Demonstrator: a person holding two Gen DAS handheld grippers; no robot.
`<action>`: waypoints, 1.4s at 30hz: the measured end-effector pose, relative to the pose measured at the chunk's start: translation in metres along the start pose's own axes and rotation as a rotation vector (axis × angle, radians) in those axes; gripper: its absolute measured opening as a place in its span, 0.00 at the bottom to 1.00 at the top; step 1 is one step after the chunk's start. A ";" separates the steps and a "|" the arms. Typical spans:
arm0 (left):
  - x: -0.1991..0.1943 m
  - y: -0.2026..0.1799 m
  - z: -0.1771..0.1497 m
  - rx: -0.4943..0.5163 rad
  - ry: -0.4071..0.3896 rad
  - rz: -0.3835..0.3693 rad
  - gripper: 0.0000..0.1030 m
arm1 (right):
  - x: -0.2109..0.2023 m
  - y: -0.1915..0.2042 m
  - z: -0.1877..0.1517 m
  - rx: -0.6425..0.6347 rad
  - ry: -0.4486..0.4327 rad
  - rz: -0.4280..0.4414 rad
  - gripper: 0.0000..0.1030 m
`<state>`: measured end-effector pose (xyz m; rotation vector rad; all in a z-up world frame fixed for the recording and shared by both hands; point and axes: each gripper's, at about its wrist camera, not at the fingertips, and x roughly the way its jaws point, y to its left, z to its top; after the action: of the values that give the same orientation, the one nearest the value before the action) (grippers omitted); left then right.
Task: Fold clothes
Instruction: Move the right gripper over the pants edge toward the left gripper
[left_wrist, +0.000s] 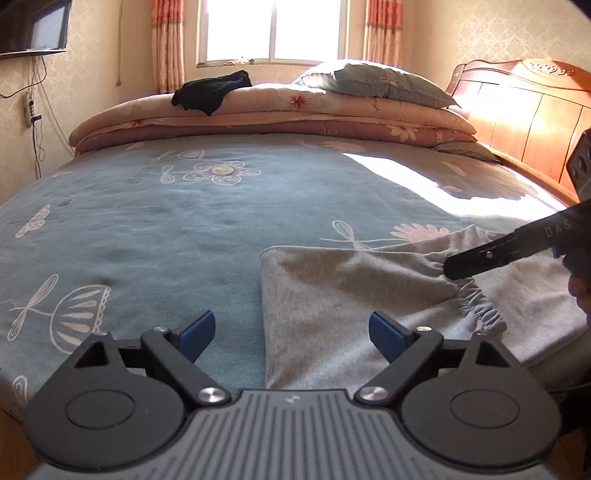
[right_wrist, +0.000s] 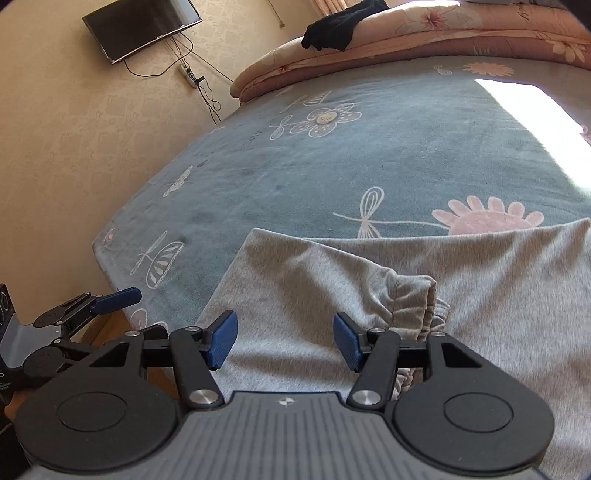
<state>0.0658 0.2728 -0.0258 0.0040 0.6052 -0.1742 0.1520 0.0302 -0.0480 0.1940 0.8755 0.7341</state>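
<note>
Both tools empty: left tool (left_wrist: 293, 334) spread wide, right tool (right_wrist: 285, 341) half spread. Grey pants (right_wrist: 332, 295) lie folded on the bed (right_wrist: 369, 155) just ahead of them. Pinch both layers at the gathered cuff (right_wrist: 413, 295), keep edges aligned.

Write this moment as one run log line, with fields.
stage: folding | grey garment: flat on bed | left hand-held gripper: open, empty | right hand-held gripper: open, empty
</note>
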 end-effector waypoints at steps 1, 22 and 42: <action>0.009 -0.003 0.004 0.016 0.003 -0.032 0.88 | -0.001 0.002 0.007 -0.019 -0.004 -0.001 0.61; 0.109 0.027 0.012 -0.134 0.220 -0.296 0.90 | 0.127 -0.015 0.140 -0.317 0.323 0.432 0.60; 0.102 -0.003 -0.002 0.069 0.194 -0.216 0.96 | 0.185 0.024 0.102 -0.568 0.449 0.546 0.68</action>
<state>0.1465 0.2532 -0.0853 0.0228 0.7928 -0.4075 0.2947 0.1830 -0.0886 -0.2630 1.0080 1.5463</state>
